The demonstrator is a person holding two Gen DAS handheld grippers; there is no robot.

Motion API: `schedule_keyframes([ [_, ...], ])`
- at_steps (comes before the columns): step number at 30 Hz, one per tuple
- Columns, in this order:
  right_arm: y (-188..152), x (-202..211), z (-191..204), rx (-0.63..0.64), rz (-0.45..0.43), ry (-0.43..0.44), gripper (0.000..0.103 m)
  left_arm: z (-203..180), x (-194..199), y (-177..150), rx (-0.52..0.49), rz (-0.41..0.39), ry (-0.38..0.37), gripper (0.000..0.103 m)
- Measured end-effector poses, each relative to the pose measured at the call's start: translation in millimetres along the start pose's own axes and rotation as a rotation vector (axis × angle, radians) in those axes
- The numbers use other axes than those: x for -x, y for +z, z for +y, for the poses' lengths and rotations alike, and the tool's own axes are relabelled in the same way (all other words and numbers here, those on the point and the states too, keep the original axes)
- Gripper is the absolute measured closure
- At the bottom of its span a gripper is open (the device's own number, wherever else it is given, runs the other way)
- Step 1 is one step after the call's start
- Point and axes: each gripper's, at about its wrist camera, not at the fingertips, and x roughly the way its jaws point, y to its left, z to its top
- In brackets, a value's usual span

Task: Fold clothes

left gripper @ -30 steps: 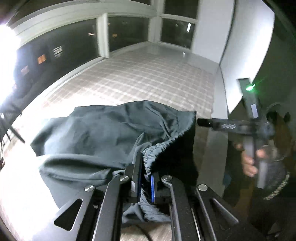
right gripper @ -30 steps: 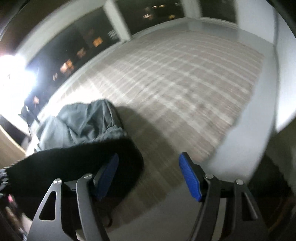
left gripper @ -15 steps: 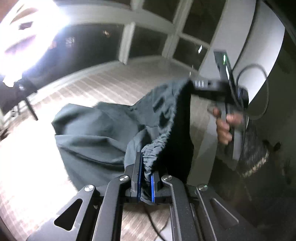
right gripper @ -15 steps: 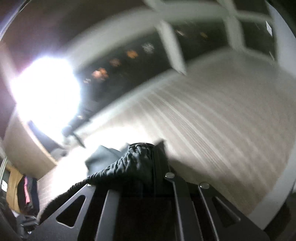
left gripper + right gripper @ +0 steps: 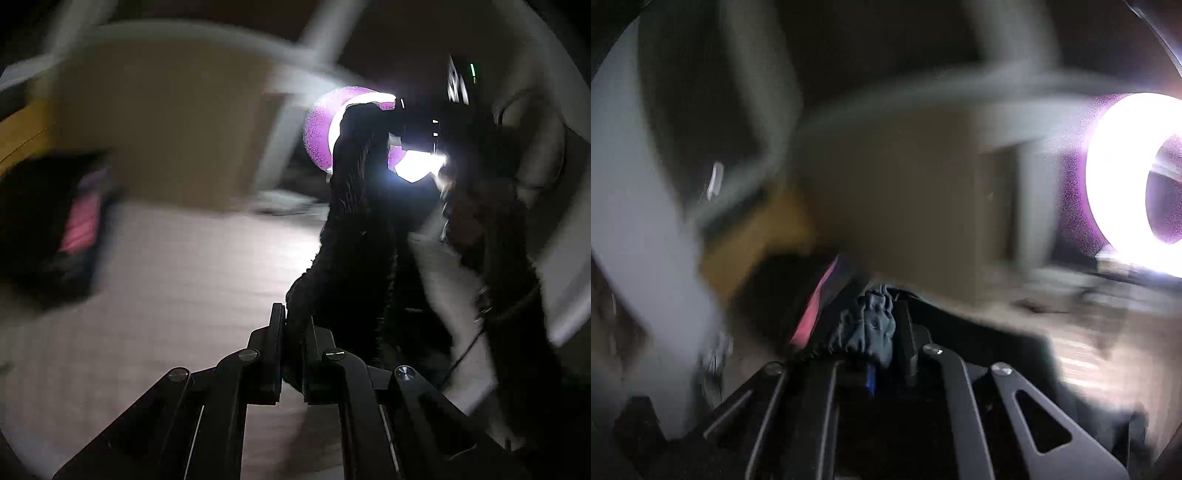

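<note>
Both views were heavily smeared by motion, so we could make out only the larger shapes. In the left wrist view our left gripper [image 5: 293, 328] sat at the bottom centre of the frame with its two fingers drawn almost together, pinching the edge of the dark garment [image 5: 354, 236]. From there the cloth rose as a dark, gathered band toward the upper right of the frame, where it stood black against a glaring lamp [image 5: 413, 166]. At the far right edge we saw a dark shape near the top end of the cloth, too blurred to identify. A pale floor [image 5: 166, 295] filled the lower left.

In the right wrist view our right gripper [image 5: 882, 332] was at the bottom centre, its fingers closed down on a bunched, grey-blue fold of the same garment [image 5: 871, 325], which sat squeezed between them. The bright lamp [image 5: 1126, 177] burned at the right edge of that frame.
</note>
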Motion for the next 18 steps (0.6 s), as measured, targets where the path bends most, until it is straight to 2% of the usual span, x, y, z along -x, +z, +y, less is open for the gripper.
schedule_keyframes([
  [1, -2, -29, 17, 0.055, 0.086, -0.030, 0.093, 29, 0, -5, 0.031, 0.015, 0.082, 0.096],
  [3, -14, -75, 49, 0.151, 0.227, -0.079, 0.091, 58, -1, -12, 0.065, 0.038, 0.127, 0.097],
  [4, -21, -86, 55, 0.176, 0.260, -0.073, 0.086, 71, -1, -15, 0.079, 0.049, 0.143, 0.097],
  [8, -51, -67, 35, 0.160, 0.221, -0.034, 0.073, 122, -2, -28, 0.138, 0.093, 0.205, 0.097],
  [9, -54, -60, 24, 0.134, 0.204, -0.024, 0.064, 134, -2, -31, 0.153, 0.104, 0.221, 0.097],
  [10, -55, -50, 10, 0.096, 0.182, -0.019, 0.055, 133, -6, -29, 0.130, 0.111, 0.200, 0.096],
  [12, -59, -30, -19, -0.007, 0.132, -0.007, 0.054, 110, -19, -23, 0.053, 0.123, 0.133, 0.089],
  [14, -58, -21, -41, -0.099, 0.117, 0.008, 0.054, 86, -33, -17, -0.026, 0.134, 0.066, 0.067],
  [18, -71, 0, -64, -0.184, 0.088, -0.008, 0.054, 41, -89, -6, -0.203, 0.177, 0.071, 0.058],
])
